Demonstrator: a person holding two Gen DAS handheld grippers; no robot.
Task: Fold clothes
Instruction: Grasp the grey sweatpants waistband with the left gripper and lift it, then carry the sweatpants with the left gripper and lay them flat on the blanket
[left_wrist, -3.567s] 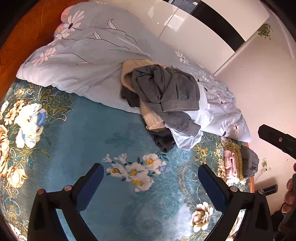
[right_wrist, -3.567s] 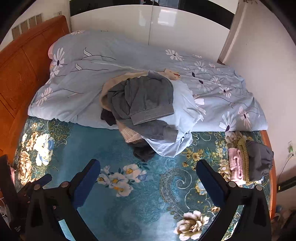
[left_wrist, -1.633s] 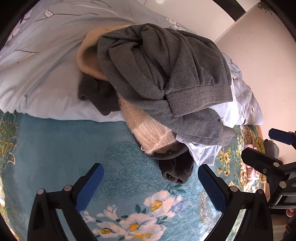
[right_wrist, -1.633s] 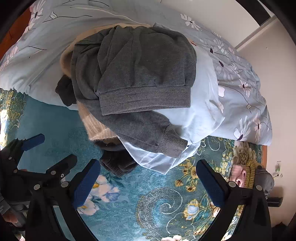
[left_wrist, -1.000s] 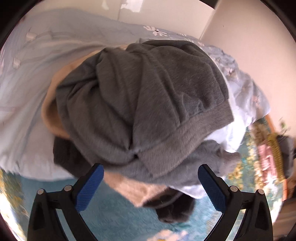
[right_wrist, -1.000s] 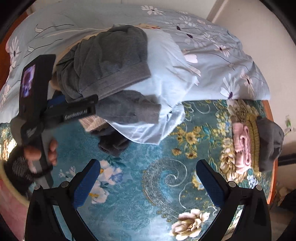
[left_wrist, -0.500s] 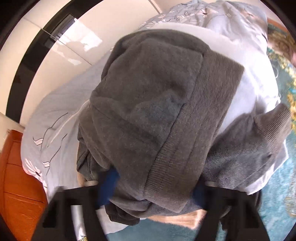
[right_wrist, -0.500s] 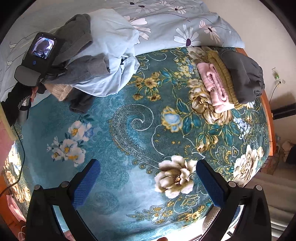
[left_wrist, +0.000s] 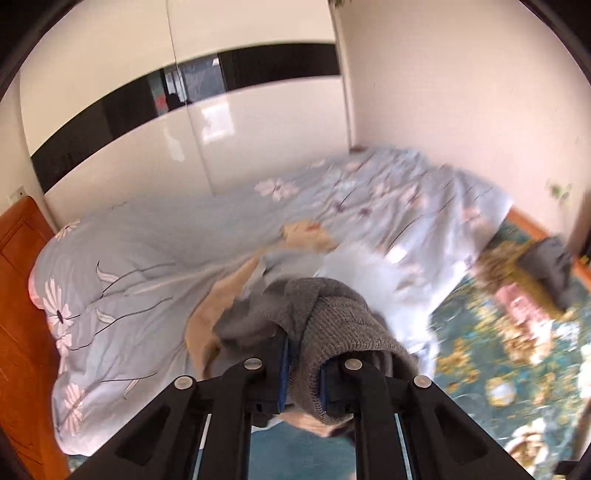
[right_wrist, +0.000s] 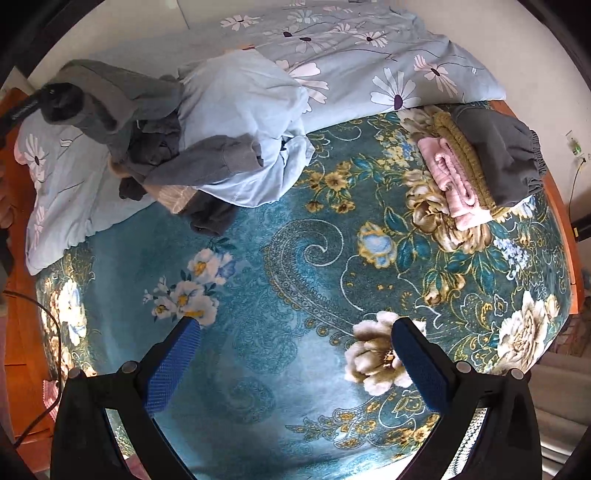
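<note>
My left gripper (left_wrist: 302, 363) is shut on the ribbed hem of a grey sweatshirt (left_wrist: 332, 325), which drapes over both fingers and lifts from the pile. The right wrist view shows that same gripper (right_wrist: 55, 101) at the far left, holding the grey sweatshirt (right_wrist: 122, 92) up above the heap of clothes. The heap holds a light blue shirt (right_wrist: 240, 122), a beige garment (right_wrist: 171, 194) and a dark grey piece (right_wrist: 210, 216). My right gripper (right_wrist: 295, 354) is open and empty above the teal floral bedspread (right_wrist: 258, 295).
A folded stack (right_wrist: 480, 158) of pink, mustard and grey clothes sits at the bed's right edge. A pale floral duvet (right_wrist: 369, 55) lies along the far side. A wooden headboard (left_wrist: 18, 295) is on the left, a white wardrobe (left_wrist: 184, 110) behind.
My left gripper shut on the grey sweatshirt's hem and pulled it up off the pile. My right gripper drew back over the bedspread, still open.
</note>
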